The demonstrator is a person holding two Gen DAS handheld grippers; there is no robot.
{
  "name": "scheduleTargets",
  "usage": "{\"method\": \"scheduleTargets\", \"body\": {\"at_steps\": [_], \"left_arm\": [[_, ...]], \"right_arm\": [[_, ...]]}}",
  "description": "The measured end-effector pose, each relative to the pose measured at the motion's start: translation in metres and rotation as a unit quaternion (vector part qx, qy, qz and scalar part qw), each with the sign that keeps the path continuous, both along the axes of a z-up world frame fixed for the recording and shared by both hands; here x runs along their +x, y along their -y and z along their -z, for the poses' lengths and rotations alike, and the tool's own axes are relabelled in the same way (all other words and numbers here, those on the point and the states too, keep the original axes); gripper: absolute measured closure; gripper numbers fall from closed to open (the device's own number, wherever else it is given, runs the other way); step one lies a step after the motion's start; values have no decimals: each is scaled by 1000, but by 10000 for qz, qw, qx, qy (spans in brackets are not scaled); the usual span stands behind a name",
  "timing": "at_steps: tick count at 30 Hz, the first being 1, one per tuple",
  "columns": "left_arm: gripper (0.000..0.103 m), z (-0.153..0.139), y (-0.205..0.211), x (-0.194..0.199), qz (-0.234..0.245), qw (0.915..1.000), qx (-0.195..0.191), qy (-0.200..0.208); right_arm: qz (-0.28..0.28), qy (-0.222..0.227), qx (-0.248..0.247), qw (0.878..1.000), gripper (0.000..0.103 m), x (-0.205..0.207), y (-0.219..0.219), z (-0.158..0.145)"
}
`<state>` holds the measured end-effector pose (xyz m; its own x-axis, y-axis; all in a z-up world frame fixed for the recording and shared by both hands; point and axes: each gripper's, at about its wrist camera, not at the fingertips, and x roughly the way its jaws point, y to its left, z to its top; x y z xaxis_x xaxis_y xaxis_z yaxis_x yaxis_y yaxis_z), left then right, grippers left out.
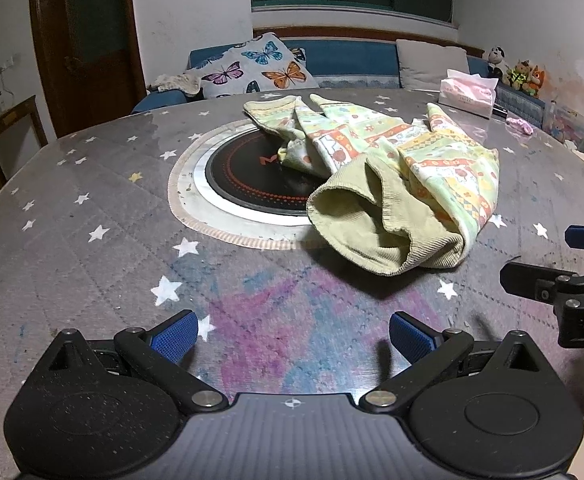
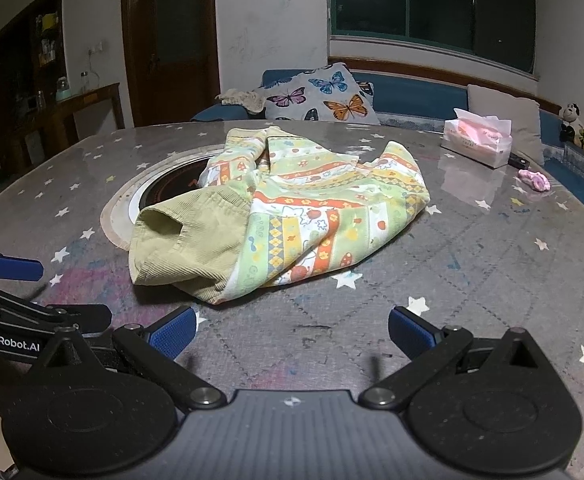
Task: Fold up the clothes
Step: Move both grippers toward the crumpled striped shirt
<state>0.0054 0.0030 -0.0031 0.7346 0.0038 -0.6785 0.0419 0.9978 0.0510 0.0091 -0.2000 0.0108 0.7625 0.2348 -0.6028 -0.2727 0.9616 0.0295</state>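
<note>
Garment: a small pair of patterned trousers lies crumpled on the round star-print table, ahead of both sets of fingers and touching neither.
Waistband: the ribbed olive band is the end nearest the fingers, gaping open and partly folded over itself.
Long axis: it runs away from the fingers, from the waistband towards the legs at the far side, slanting a little to the left.
Underneath: the far-left part of the cloth lies over a dark round hotplate set in the middle of the table.
Left gripper: released, pads wide apart, nothing between them; the waistband sits ahead and to the right of its fingers.
Right gripper: likewise spread and empty; the waistband sits ahead and to the left, the patterned cloth nearly straight ahead.
Nearer hand: the two look about equally near the waistband, each beside one end of it; in the left view the right gripper's fingers show at the right edge, near that side of the band.
Judgement: the coming move likely turns on each gripper taking its own end of the waistband.
Hard to make out: the legs are twisted together, so which is which cannot be told; the far hems are foreshortened.
Beyond: a tissue box stands well apart at the far right.
</note>
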Motion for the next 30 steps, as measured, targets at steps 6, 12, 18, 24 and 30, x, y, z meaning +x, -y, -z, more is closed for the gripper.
{"method": "scheduleTargets", "body": {"at_steps": [6,12,18,24,30], "left_arm": [[0,-4,-2,5,1,10000,-16,14],[0,1,-4,11,-18,10000,-47,-74],[0,-4,-8,14,-36,10000,-82,-32],[0,-5,-12,20,-88,9999,-101,-47],[0,-9,-17,29,-125,9998,-118,-41]], "right_arm": [[8,-15,-10,10000,0,8,-2,-1],[11,-92,30,10000,0,15,-4,1],[-16,-110,24,9999,0,19,-7,0],[-52,-144,1,9999,0,26,-10,-1],[-89,-183,9,9998,0,36,-12,-3]]}}
